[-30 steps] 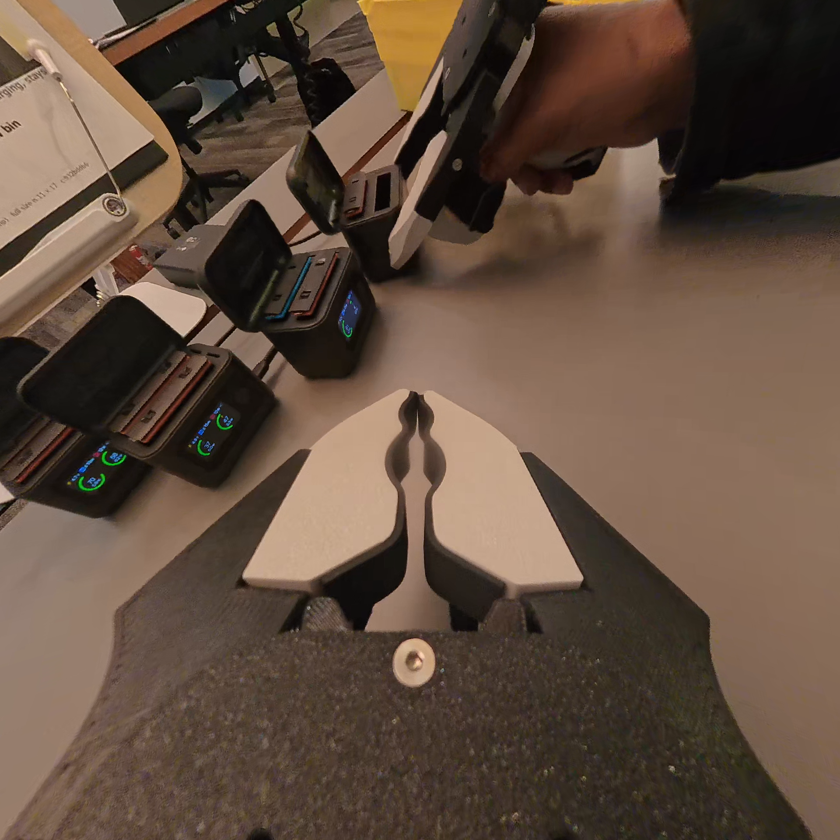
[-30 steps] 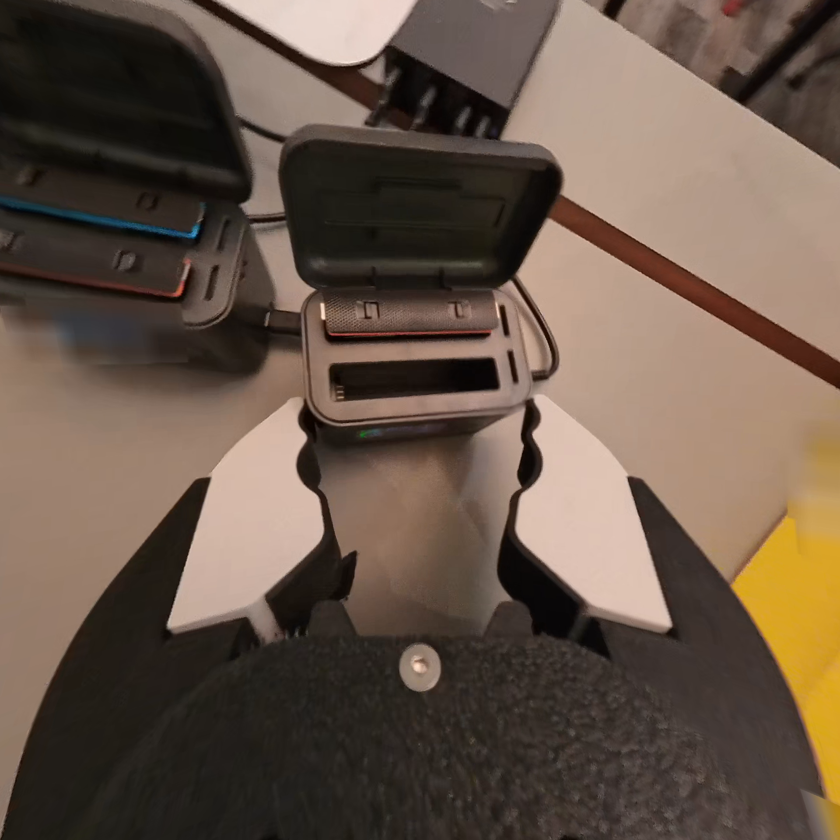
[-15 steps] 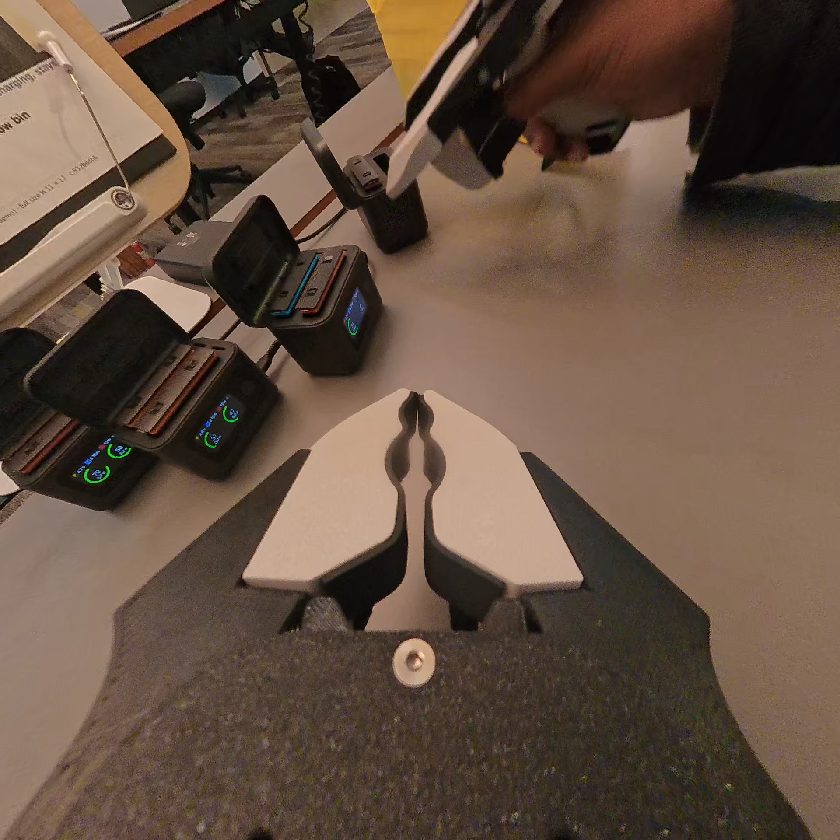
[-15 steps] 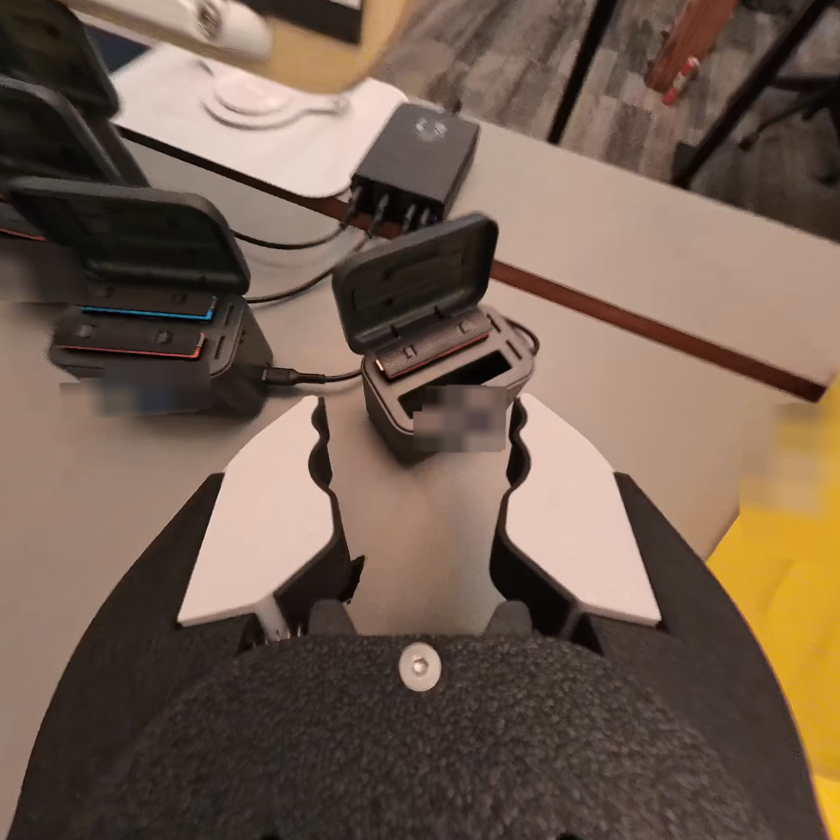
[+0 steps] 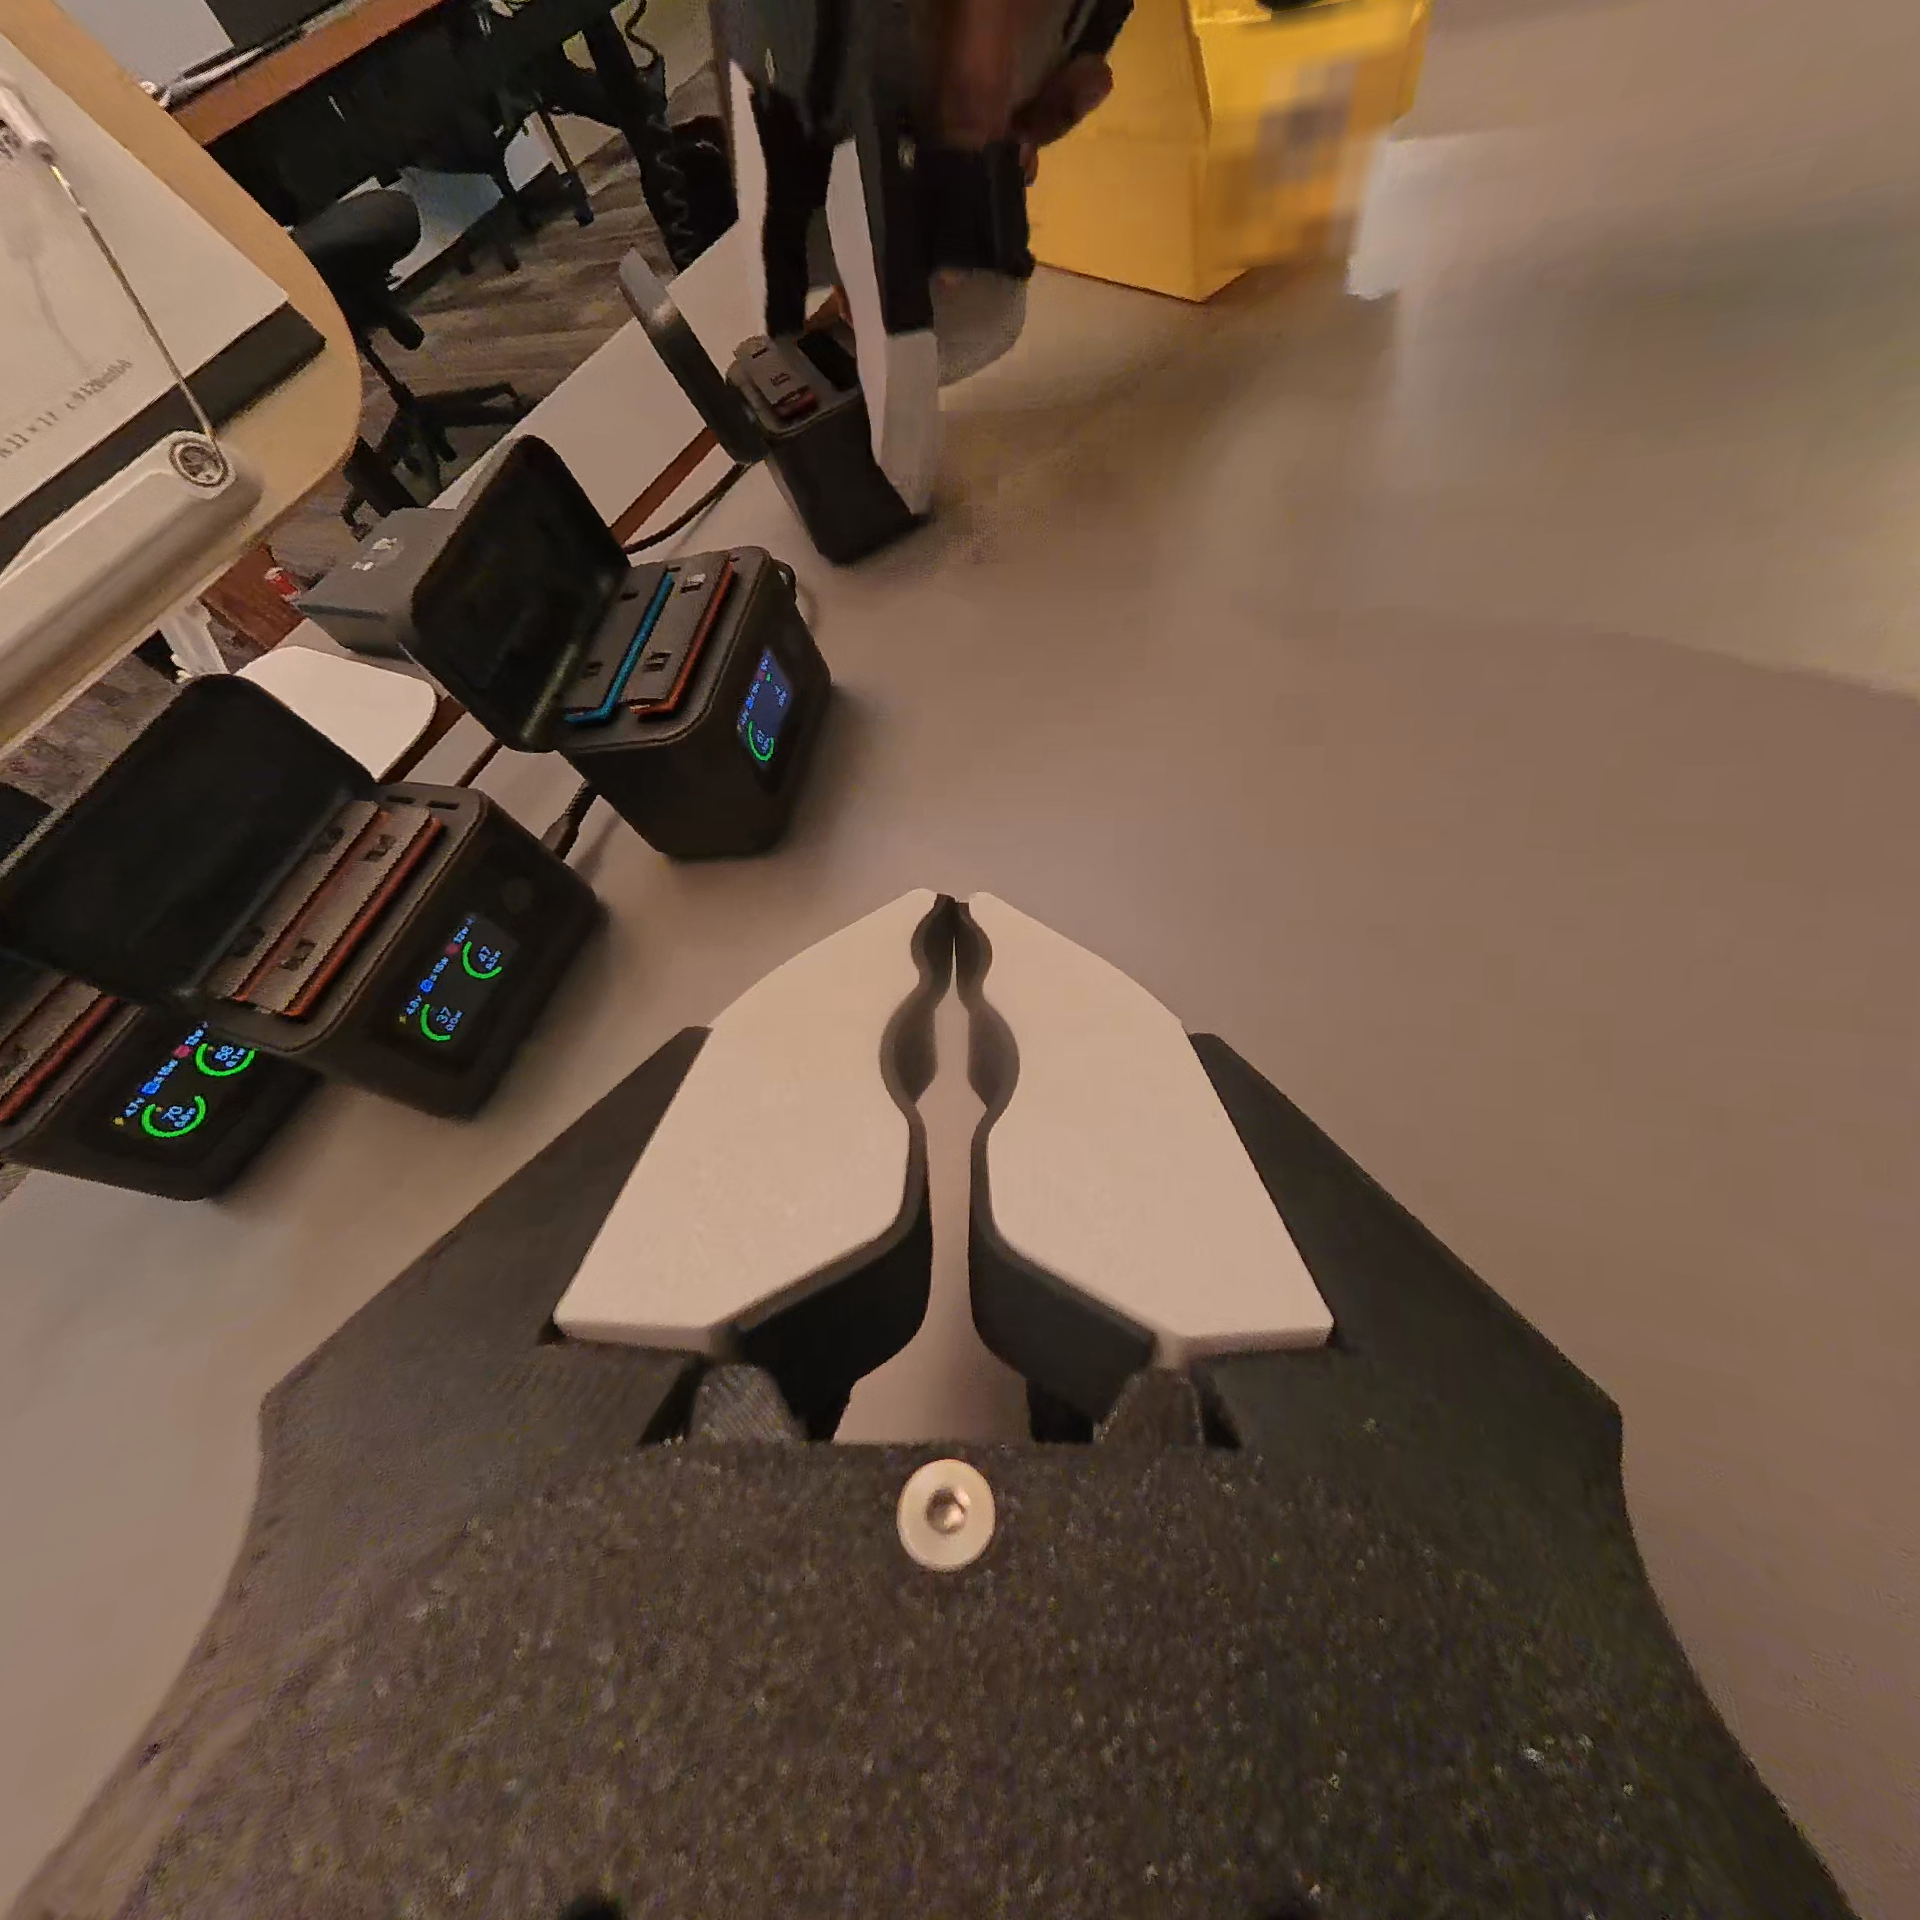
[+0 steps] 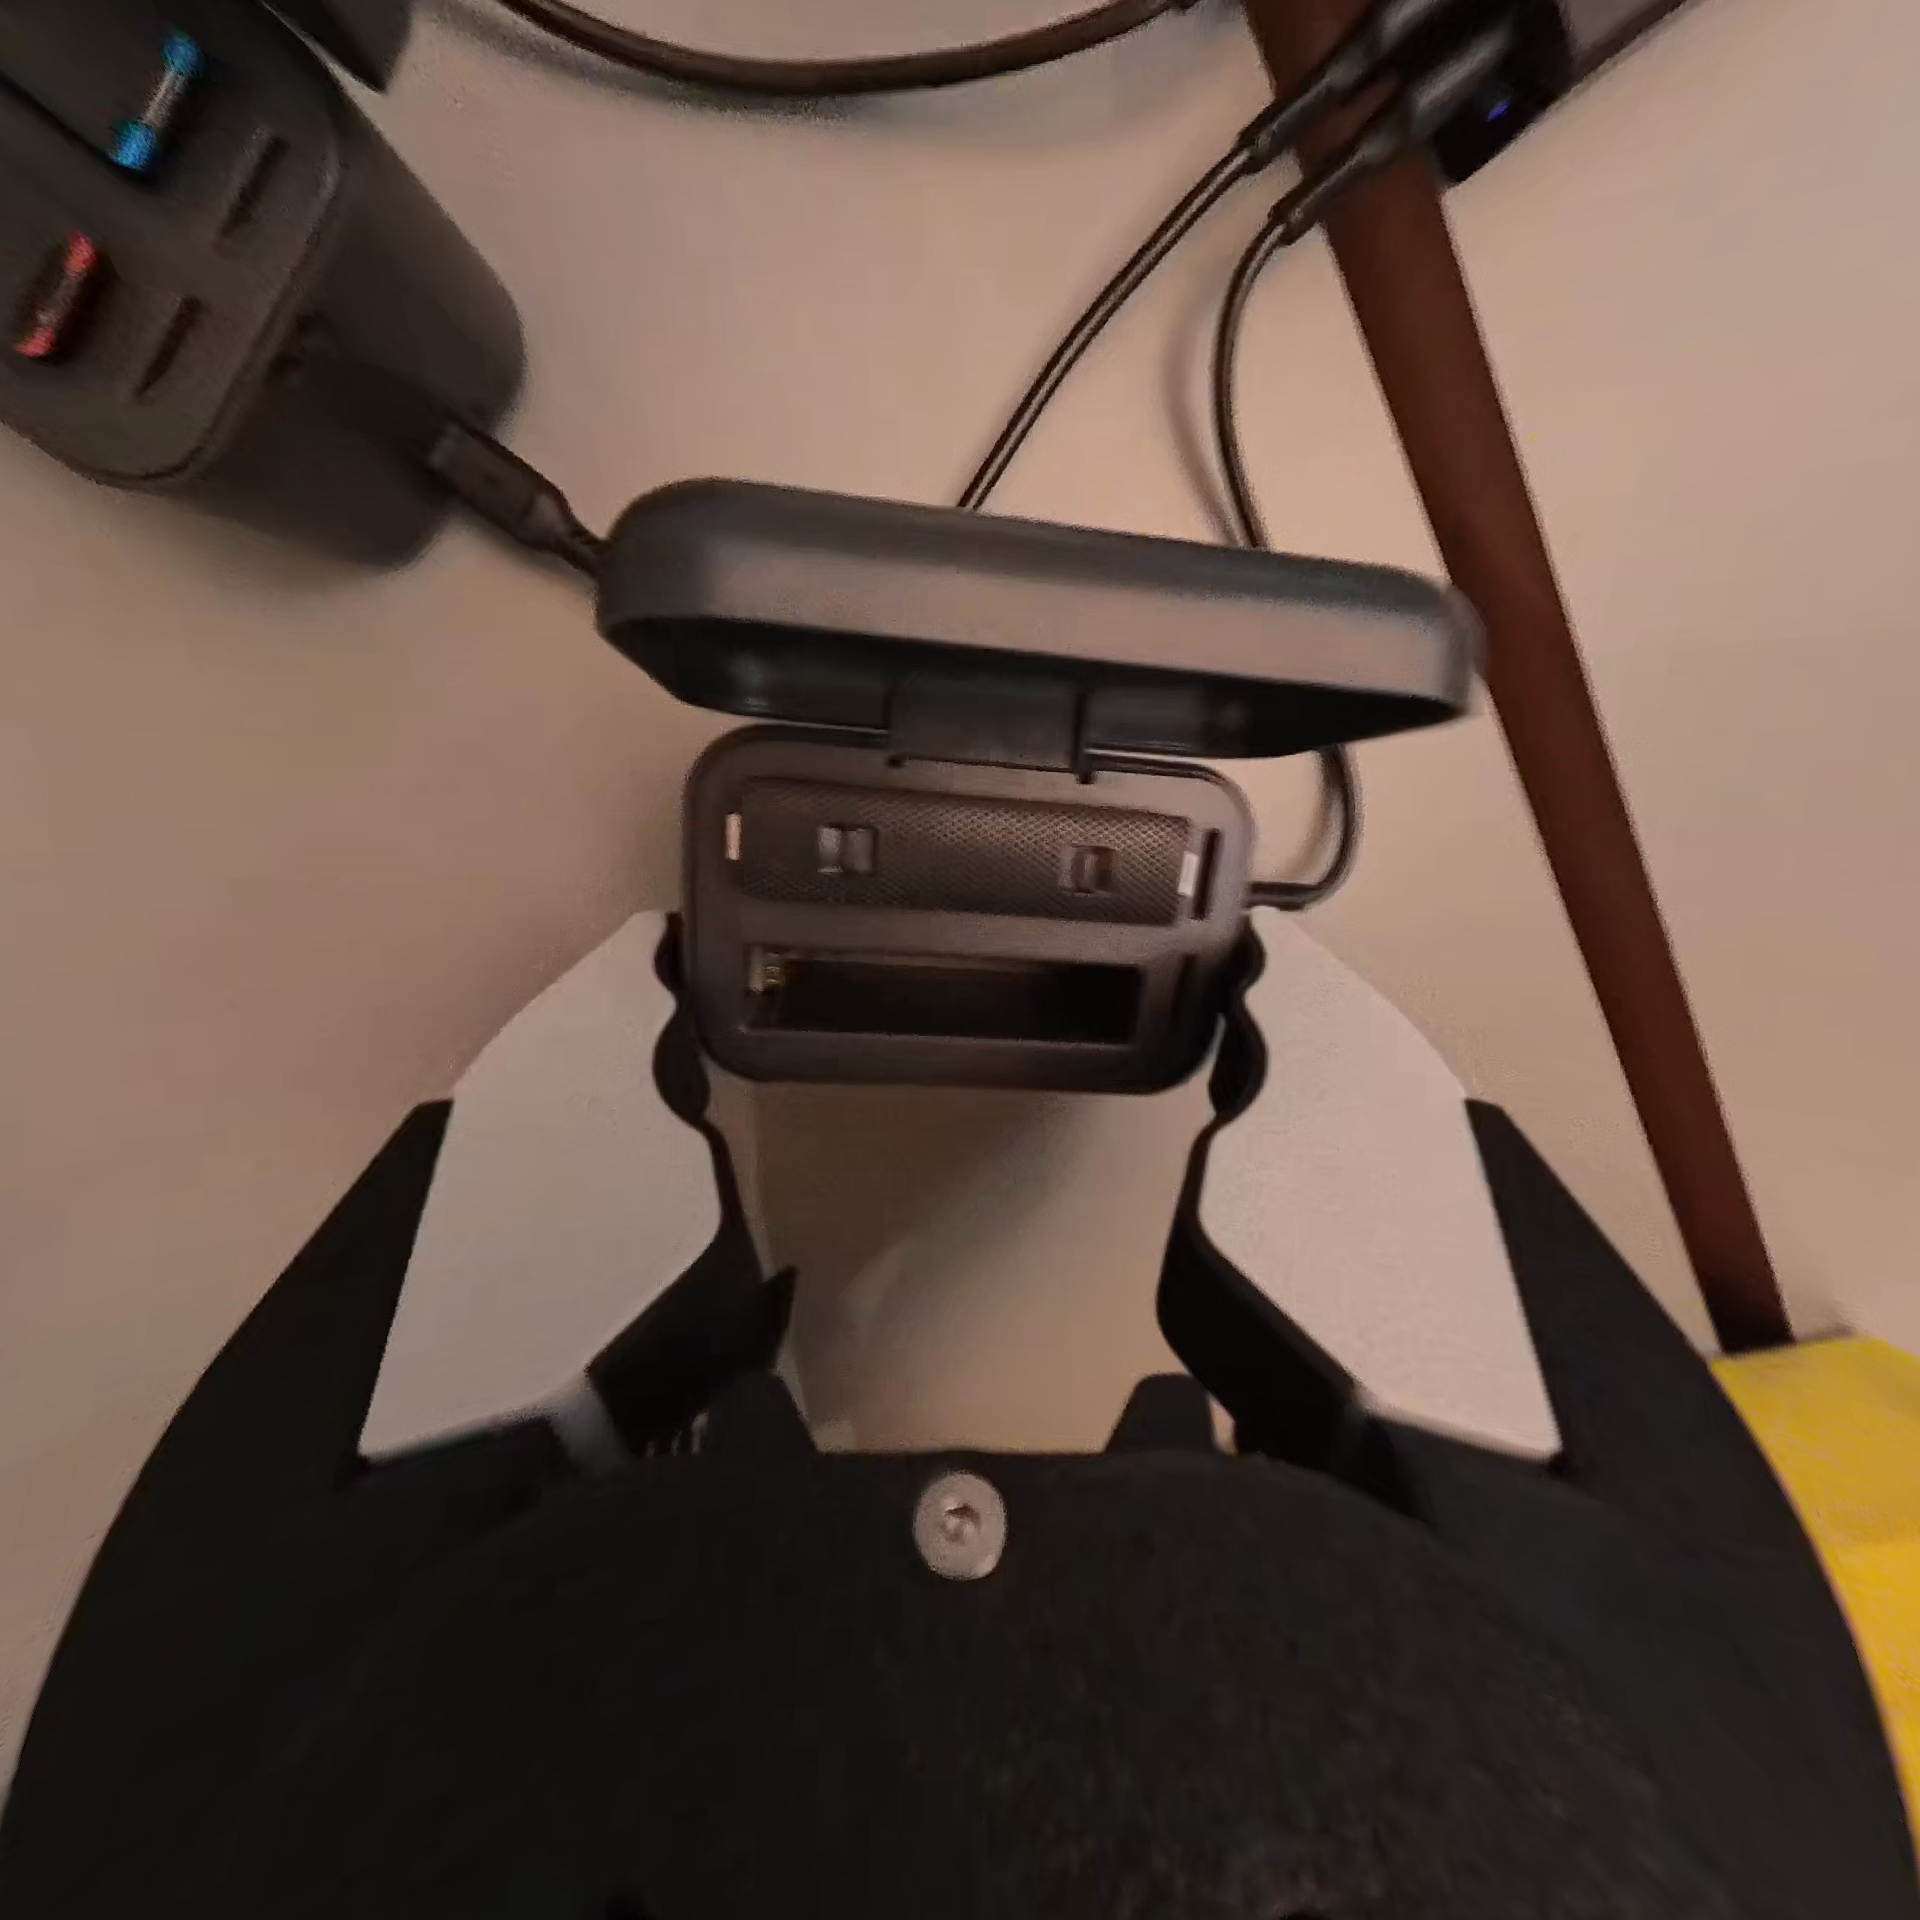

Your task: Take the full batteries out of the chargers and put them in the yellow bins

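Note:
Several black battery chargers with open lids stand in a row along the table's left edge. My left gripper (image 5: 951,909) is shut and empty, low over the grey table right of the row. My right gripper (image 6: 961,935) is open and points straight down, its fingers on either side of the far charger (image 6: 966,997). That charger holds one black battery (image 6: 961,868) in its far slot; the near slot (image 6: 951,1003) is empty. In the left wrist view the right gripper (image 5: 847,405) stands over the far charger (image 5: 821,478). The yellow bin (image 5: 1195,177) sits behind it.
The neighbouring chargers (image 5: 707,727) (image 5: 457,977) hold batteries and show lit screens. A power hub (image 6: 1496,94) and cables (image 6: 1143,291) lie behind the chargers by a brown table seam (image 6: 1455,520). A sign on a stand (image 5: 125,343) is at the left. The yellow bin's corner (image 6: 1839,1507) is at lower right.
My right gripper lifted, swung to point straight down and dropped over the far charger, still open. My left gripper stayed shut and nearly still.

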Demonstrator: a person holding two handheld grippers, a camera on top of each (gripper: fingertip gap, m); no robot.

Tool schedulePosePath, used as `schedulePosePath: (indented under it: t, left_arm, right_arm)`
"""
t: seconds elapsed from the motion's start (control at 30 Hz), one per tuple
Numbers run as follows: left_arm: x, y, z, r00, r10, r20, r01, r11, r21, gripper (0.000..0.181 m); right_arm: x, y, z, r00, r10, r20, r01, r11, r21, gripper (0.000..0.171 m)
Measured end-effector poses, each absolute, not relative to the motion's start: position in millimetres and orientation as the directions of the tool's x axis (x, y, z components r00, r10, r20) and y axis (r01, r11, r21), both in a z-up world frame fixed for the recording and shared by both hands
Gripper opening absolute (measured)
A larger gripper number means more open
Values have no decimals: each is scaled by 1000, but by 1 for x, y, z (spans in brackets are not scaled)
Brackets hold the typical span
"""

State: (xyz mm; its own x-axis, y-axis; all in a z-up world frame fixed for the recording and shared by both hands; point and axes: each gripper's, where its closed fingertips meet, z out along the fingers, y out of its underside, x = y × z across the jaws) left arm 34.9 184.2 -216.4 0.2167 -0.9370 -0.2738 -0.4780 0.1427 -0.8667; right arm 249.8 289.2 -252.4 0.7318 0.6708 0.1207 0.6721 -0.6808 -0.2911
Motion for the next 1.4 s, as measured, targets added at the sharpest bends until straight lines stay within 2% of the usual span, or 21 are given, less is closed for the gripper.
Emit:
schedulePosePath:
  t: [0.17, 0.33, 0.43, 0.7, 0.77, 0.83, 0.93, 1.03, 1.17, 1.2, 1.27, 1.4]
  left_arm:
    - [34, 184, -217, 214, -942, -258, -475, 130, -870, 0]
    - [34, 185, -214, 223, -938, -265, -473, 133, -871, 0]
    - [33, 186, -213, 233, -934, -270, -473, 134, -871, 0]
    - [31, 189, -213, 250, -932, -262, -472, 120, -874, 0]
    - [30, 191, -212, 256, -932, -258, -468, 114, -876, 0]
    - [28, 193, -211, 266, -931, -252, -464, 105, -879, 0]
    - [24, 201, -205, 304, -921, -243, -444, 89, -891, 0]
    - [18, 209, -193, 349, -907, -234, -417, 73, -906, 0]
    - [7, 219, -169, 404, -885, -231, -370, 73, -926, 0]
    - [3, 220, -161, 410, -880, -238, -363, 81, -928, 0]
    - [-10, 224, -140, 437, -861, -259, -348, 104, -932, 0]
    - [-61, 222, -88, 489, -838, -243, -293, 104, -950, 0]
  right_arm:
    - [243, 289, -255, 832, 543, 113, 550, -779, -301, 95]
    - [235, 290, -254, 959, 257, 117, 282, -895, -346, 94]
    - [230, 295, -254, 980, 162, 117, 196, -897, -396, 94]
    - [227, 295, -246, 990, 118, 83, 143, -878, -457, 98]
    - [227, 290, -232, 992, 117, 49, 125, -850, -512, 102]
    - [223, 284, -207, 994, 113, -2, 87, -780, -620, 101]
    - [218, 266, -164, 993, 108, -39, 33, -591, -806, 94]
    - [212, 232, -138, 992, 94, -87, -40, -419, -907, 84]
    - [204, 191, -144, 993, 56, -104, -81, -323, -943, 52]
    - [200, 184, -150, 993, 64, -96, -71, -315, -947, 38]
    - [197, 175, -159, 996, 79, -47, -23, -275, -961, 1]
    - [190, 172, -160, 985, 165, -54, -13, -240, -971, 0]
